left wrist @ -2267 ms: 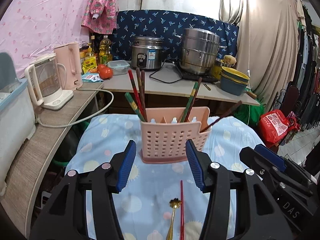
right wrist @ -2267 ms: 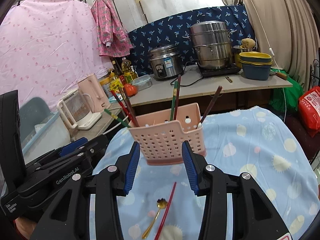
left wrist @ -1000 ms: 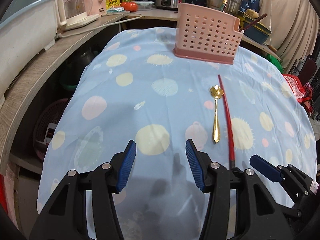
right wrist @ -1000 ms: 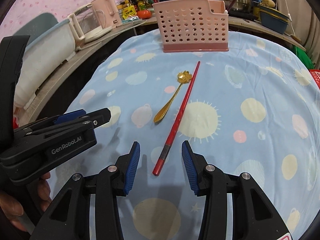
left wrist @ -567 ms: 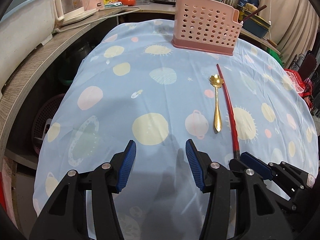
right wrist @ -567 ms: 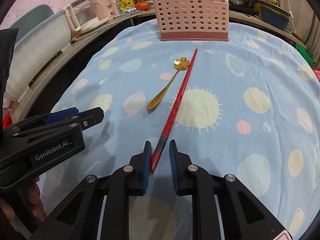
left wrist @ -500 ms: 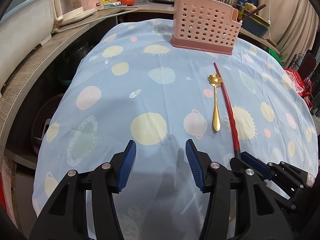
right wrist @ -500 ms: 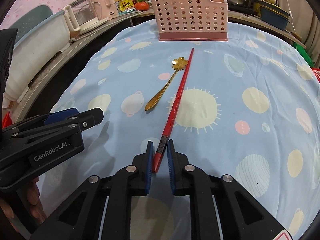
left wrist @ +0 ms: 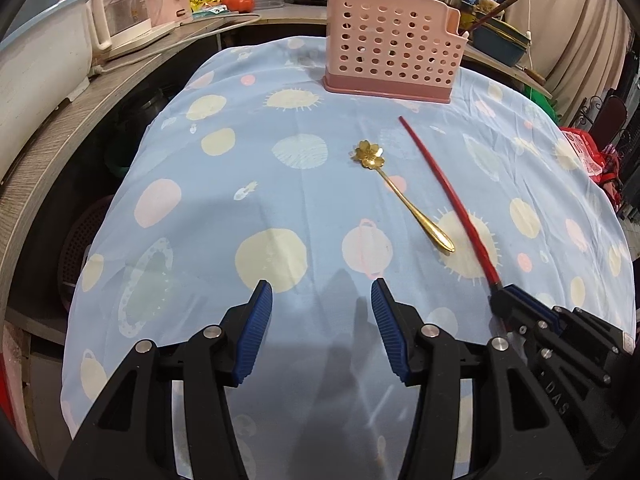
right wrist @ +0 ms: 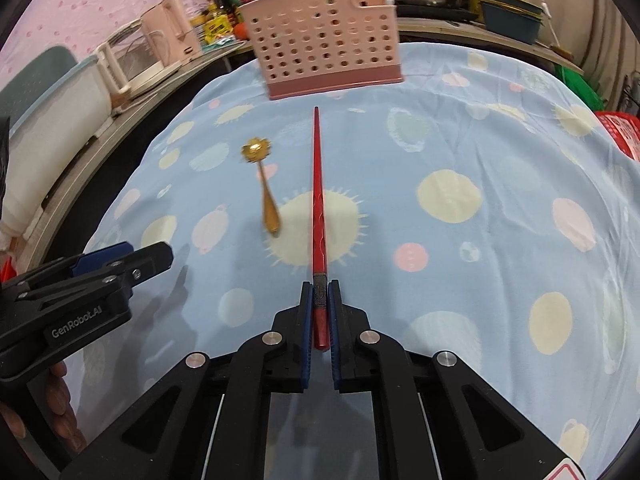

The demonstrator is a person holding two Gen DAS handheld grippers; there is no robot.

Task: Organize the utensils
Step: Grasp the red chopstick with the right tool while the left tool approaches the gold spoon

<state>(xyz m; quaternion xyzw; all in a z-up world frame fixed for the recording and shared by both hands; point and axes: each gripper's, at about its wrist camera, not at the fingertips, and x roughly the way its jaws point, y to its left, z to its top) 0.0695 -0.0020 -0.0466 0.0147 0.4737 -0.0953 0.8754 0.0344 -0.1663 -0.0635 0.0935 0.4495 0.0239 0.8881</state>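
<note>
My right gripper point(right wrist: 319, 286) is shut on the near end of a red chopstick point(right wrist: 318, 188), which points straight away toward the pink perforated utensil holder point(right wrist: 324, 40). In the left wrist view the same red chopstick point(left wrist: 448, 192) runs diagonally into the right gripper point(left wrist: 506, 300) at the lower right. A gold spoon with a flower-shaped bowl point(left wrist: 402, 196) lies on the cloth just left of the chopstick; it appears blurred in the right wrist view as the gold spoon point(right wrist: 264, 184). My left gripper point(left wrist: 322, 296) hangs open over bare cloth, holding nothing.
The table wears a blue cloth with pale dots point(left wrist: 240, 184). The pink holder point(left wrist: 394, 46) stands at its far edge with several chopsticks in it. A wooden counter point(left wrist: 60, 120) with kettles runs along the left. Pots and bowls point(right wrist: 512, 12) sit on a shelf behind.
My right gripper came down onto the chopstick's near end and shut on it. The chopstick has swung in line with the gripper, away from the spoon. The left gripper stayed open and almost still.
</note>
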